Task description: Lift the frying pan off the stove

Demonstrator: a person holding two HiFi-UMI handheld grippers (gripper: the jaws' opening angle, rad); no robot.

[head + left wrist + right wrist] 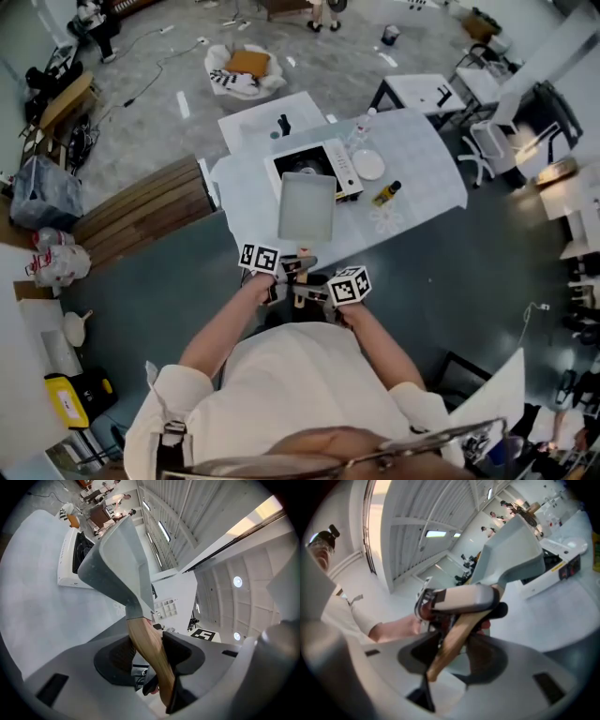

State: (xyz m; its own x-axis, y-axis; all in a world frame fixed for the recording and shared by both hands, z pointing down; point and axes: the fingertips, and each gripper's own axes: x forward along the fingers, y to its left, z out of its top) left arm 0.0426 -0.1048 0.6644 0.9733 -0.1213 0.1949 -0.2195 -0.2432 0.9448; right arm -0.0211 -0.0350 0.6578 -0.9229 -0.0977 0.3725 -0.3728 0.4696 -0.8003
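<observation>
The frying pan [307, 208] is square and grey, with a wooden handle [298, 267]. It hangs tilted in the air in front of the white stove [330, 161], apart from it. My left gripper [279, 279] and right gripper [307, 294] are both shut on the handle, close together near my body. In the left gripper view the handle [150, 653] runs between the jaws of the left gripper [146, 657] up to the pan [117, 559], with the stove [69, 562] behind. In the right gripper view the right gripper [452, 654] clamps the handle [457, 634] just below the left gripper [457, 599]; the pan [511, 555] rises beyond.
The stove stands on a white-clothed table [422, 183] with a white plate [368, 165], a yellow bottle [386, 194] and a clear bottle [361, 127]. A wooden bench [141, 211] lies at the left, and a second white table [262, 120] stands behind. Desks and chairs crowd the right.
</observation>
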